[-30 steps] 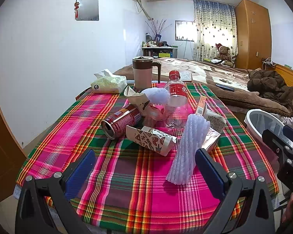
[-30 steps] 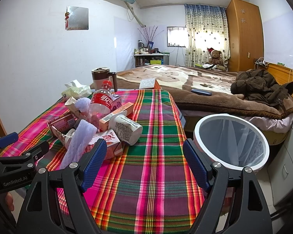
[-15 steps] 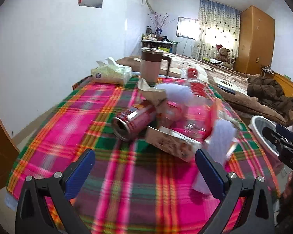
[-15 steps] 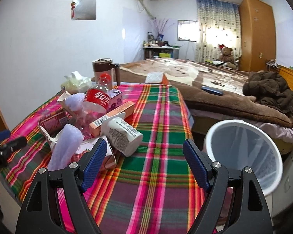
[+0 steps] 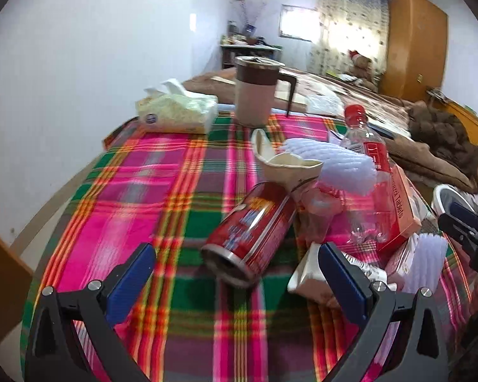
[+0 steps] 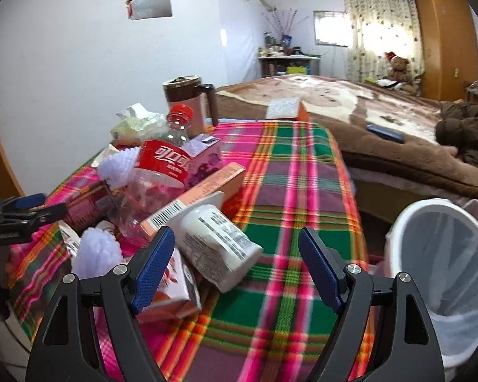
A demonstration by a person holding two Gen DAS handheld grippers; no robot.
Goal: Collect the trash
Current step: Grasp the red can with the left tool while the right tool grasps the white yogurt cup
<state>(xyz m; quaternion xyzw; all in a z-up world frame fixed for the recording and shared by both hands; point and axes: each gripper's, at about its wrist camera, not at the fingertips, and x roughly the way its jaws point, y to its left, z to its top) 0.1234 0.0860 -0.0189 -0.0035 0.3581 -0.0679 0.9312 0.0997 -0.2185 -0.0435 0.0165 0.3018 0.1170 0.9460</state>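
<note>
You're in the approach step, both jaws spread and empty: left gripper (image 5: 235, 269) faces the red can (image 5: 250, 234), so close on it, then carry to the bin (image 6: 443, 273).

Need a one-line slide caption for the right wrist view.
Open right gripper approaches a white bottle lying in the trash pile, bin waiting beside the table.

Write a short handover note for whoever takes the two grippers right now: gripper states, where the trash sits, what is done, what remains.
Left gripper: open, empty, facing the lying red drinks can.
Right gripper: open, empty, facing the lying white plastic bottle.
Trash lies piled on the plaid tablecloth: clear red-labelled bottle, orange carton, white foam sleeves.
White lined bin stands beside the table, to the right; nothing visible inside.
Done: nothing yet. Left: everything.
</note>
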